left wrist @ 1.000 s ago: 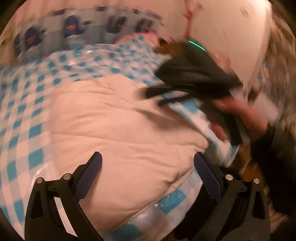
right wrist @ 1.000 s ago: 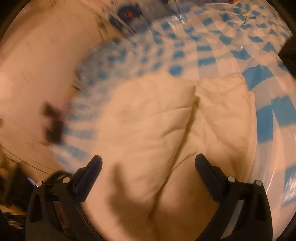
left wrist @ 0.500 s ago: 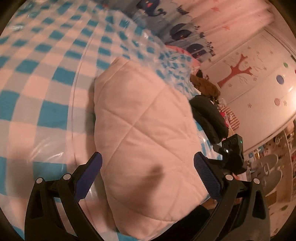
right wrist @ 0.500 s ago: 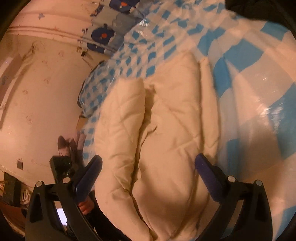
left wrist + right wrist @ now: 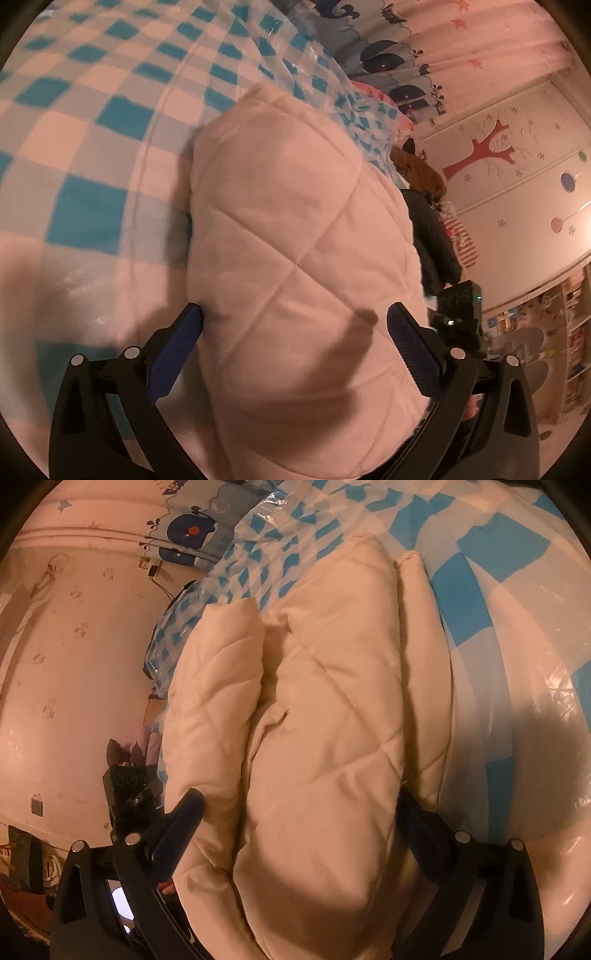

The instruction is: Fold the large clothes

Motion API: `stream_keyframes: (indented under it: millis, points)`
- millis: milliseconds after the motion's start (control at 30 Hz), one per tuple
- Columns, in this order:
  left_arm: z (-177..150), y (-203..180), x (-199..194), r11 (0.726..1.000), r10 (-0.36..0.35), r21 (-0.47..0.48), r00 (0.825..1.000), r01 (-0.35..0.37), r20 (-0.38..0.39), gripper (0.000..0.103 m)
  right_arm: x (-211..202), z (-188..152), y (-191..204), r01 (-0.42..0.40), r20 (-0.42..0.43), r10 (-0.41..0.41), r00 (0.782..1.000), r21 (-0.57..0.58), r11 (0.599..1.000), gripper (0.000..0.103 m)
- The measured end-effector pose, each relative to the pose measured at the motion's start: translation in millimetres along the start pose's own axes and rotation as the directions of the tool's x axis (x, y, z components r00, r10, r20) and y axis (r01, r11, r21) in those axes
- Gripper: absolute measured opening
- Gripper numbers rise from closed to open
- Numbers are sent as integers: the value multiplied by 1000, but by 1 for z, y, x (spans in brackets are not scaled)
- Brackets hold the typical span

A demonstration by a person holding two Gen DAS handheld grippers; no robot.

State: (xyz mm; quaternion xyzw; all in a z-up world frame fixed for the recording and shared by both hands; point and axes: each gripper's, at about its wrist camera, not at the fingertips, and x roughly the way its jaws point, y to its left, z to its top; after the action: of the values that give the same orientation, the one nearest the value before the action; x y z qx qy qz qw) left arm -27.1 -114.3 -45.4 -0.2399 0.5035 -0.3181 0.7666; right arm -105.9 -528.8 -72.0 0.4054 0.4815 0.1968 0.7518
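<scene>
One wide bed cover (image 5: 85, 122) in blue-and-white check, with a clear glossy film over it, fills most of both views. On it lies the cream quilted garment (image 5: 295, 258), bundled into thick padded folds — in the right wrist view it shows as two long rolls side by side with a deep crease between them. It sits near the edge of the bed, its bulk reaching right up between both tools. The left gripper (image 5: 295, 332) stands spread wide, its blue-padded fingers on either side of the bundle's near end. The right gripper (image 5: 299, 819) is likewise spread wide around the garment, gripping nothing. Beyond the bundle in the left wrist view lies a dark garment (image 5: 432, 236), and further off a small brown plush toy (image 5: 417, 173).
</scene>
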Motion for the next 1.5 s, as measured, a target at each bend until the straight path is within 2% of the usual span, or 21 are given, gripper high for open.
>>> stream_keyframes:
  millis: [33, 133, 267, 400, 467, 500, 567, 700, 867, 967, 1100, 1167, 1333, 1400, 1433, 1467, 1500]
  points:
    - [2, 3, -2, 1000, 15, 1, 1000, -15, 11, 95, -1, 0, 0, 0, 2, 0, 1000, -1, 1000, 97]
    - [8, 23, 6, 997, -29, -71, 999, 27, -32, 95, 0, 1, -4, -16, -9, 16, 1000, 5, 1000, 97]
    - [6, 25, 26, 993, -93, -86, 992, 86, -87, 95, -1, -1, -8, -17, -26, 17, 1000, 3, 1000, 97]
    - [8, 13, 49, 996, -74, -55, 992, 68, -105, 96, 5, -1, -9, -28, -8, 28, 1000, 4, 1000, 98]
    - [7, -5, 49, 999, -41, 27, 993, 44, -111, 96, 9, 1, -2, -55, -1, 55, 998, -12, 998, 98]
    - [4, -25, 46, 992, 7, 127, 995, 6, -98, 95, 8, 1, 1, -90, 5, 90, 996, -15, 996, 98]
    - [-1, -53, 40, 971, 41, 239, 997, -24, -66, 94, 3, 0, 5, -170, 15, 170, 985, -22, 985, 98]
    - [1, -85, 20, 945, 33, 325, 999, -30, -1, 87, -13, -2, 17, -281, 46, 283, 958, -30, 959, 98]
    - [11, -98, -16, 922, 28, 384, 999, -41, 40, 86, -17, 1, 62, -338, 58, 345, 937, -107, 935, 98]
    - [18, -91, -48, 913, 58, 398, 995, -88, 85, 86, 4, 8, 99, -356, 24, 363, 931, -153, 922, 98]
    - [38, -61, -93, 921, 108, 357, 982, -157, 155, 85, 53, 19, 140, -400, -44, 399, 916, -179, 899, 98]
    - [48, -43, -115, 923, 145, 328, 970, -203, 193, 85, 88, 28, 163, -420, -82, 412, 907, -192, 887, 98]
    - [73, 17, -169, 912, 252, 249, 925, -325, 285, 85, 172, 51, 216, -472, -165, 444, 881, -233, 850, 98]
    - [82, 46, -175, 898, 308, 221, 901, -381, 305, 85, 213, 59, 227, -448, -184, 411, 893, -274, 851, 98]
    - [86, 66, -171, 889, 347, 196, 889, -413, 298, 85, 230, 60, 226, -406, -183, 365, 913, -298, 864, 98]
    - [90, 82, -165, 884, 377, 175, 882, -434, 283, 85, 254, 65, 218, -300, -172, 257, 951, -314, 901, 98]
    - [93, 107, -154, 880, 414, 137, 875, -455, 250, 87, 270, 67, 210, -192, -164, 144, 976, -329, 925, 98]
